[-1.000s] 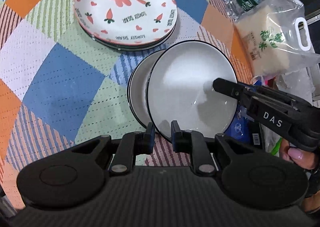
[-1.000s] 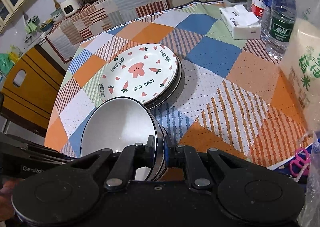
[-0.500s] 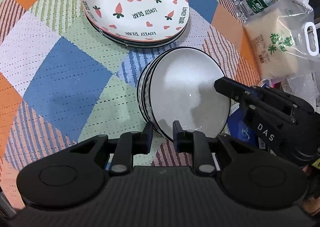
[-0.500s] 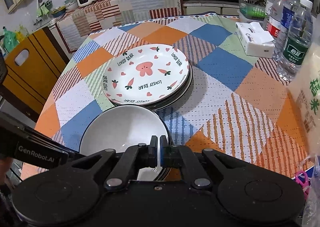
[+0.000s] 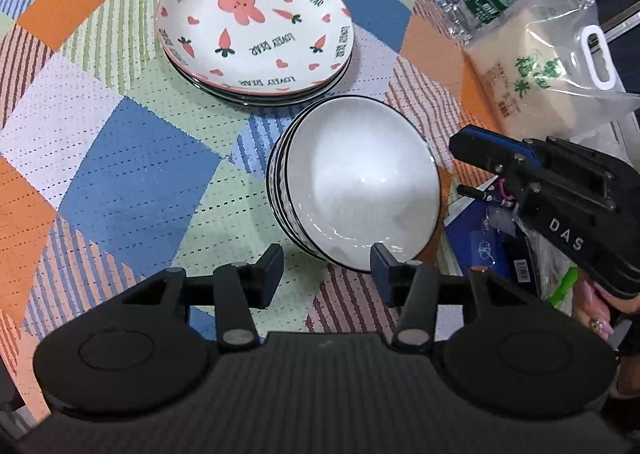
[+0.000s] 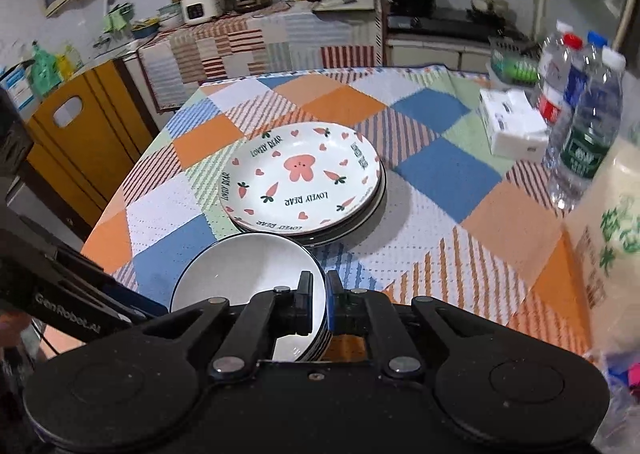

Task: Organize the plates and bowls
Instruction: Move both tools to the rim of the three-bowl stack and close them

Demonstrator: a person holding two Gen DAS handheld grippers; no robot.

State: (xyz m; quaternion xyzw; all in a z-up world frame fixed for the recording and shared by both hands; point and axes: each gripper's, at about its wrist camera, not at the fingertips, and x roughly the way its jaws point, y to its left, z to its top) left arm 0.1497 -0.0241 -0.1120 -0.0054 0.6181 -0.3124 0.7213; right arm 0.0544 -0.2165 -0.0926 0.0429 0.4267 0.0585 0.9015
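Note:
A nested stack of white, black-rimmed bowls (image 5: 360, 189) sits on the patchwork tablecloth (image 5: 120, 173), just in front of a stack of rabbit-and-carrot plates (image 5: 256, 25). My left gripper (image 5: 326, 266) is opening. The stack's near rim lies between its fingers, and neither pad touches it. My right gripper (image 5: 460, 145) hovers just off the bowls' right rim, shut with nothing in it. In the right wrist view the right gripper (image 6: 320, 306) has its fingers together above the edge of the bowls (image 6: 248, 274), and the plates (image 6: 300, 177) lie beyond.
Several water bottles (image 6: 580, 125) and a white tissue pack (image 6: 512, 125) stand at the table's far right. A clear bag of rice (image 5: 540, 69) leans nearby, above blue clutter (image 5: 488, 238) past the table edge. A wooden chair (image 6: 72, 133) stands to the left.
The top bowl, held tilted by both grippers, has dropped level into the one beneath. My left jaws have spread off its near rim. My right gripper has come off the right rim and lifted slightly.

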